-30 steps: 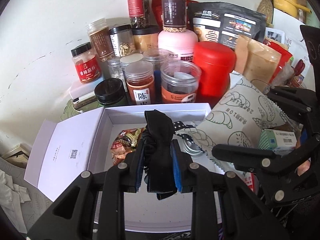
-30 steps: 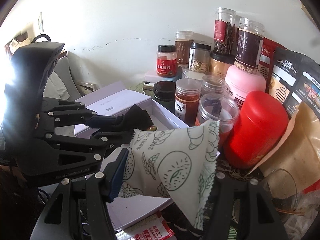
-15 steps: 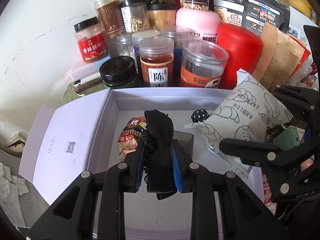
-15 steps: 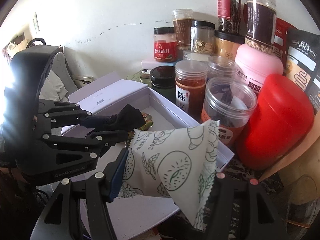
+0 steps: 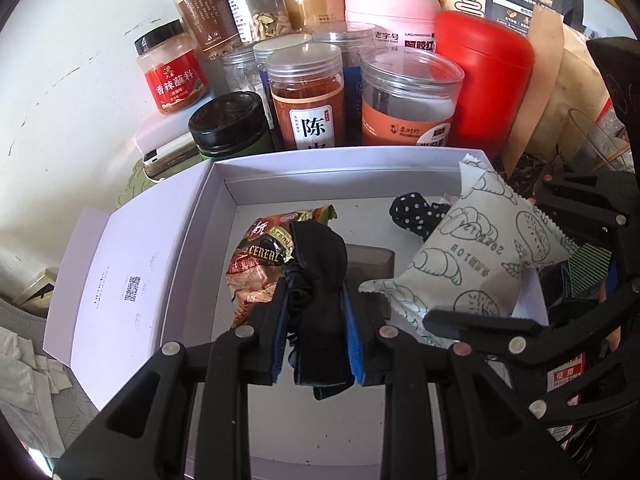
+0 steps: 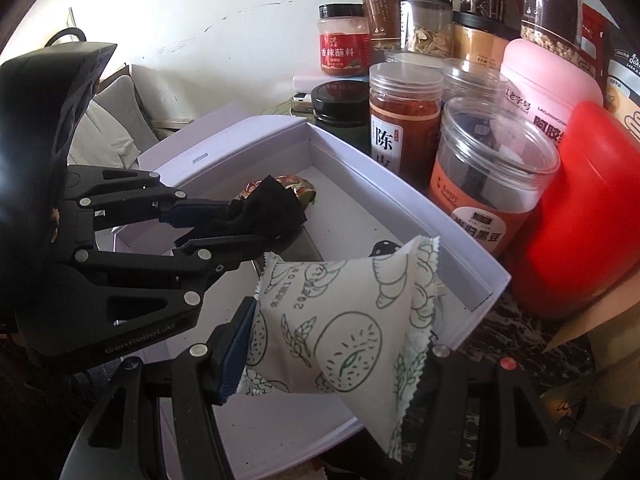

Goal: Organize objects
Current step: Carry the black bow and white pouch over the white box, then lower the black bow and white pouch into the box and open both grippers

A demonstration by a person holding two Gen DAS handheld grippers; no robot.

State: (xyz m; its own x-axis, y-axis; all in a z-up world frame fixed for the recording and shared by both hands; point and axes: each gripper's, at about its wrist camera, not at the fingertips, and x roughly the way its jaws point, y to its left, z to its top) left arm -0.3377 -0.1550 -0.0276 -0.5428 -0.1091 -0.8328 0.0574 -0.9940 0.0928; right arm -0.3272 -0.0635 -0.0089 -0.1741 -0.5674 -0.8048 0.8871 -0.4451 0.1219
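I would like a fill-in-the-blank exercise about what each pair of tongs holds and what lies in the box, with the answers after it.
1. The left tongs are shut on a piece of cloth whose colour is ____.
2. The right tongs grip a white pouch printed with ____ line drawings.
3. Both held things hang above the open ____ box.
4. The cereal packet lies ____ the box.

Missing words: black; green; white; inside
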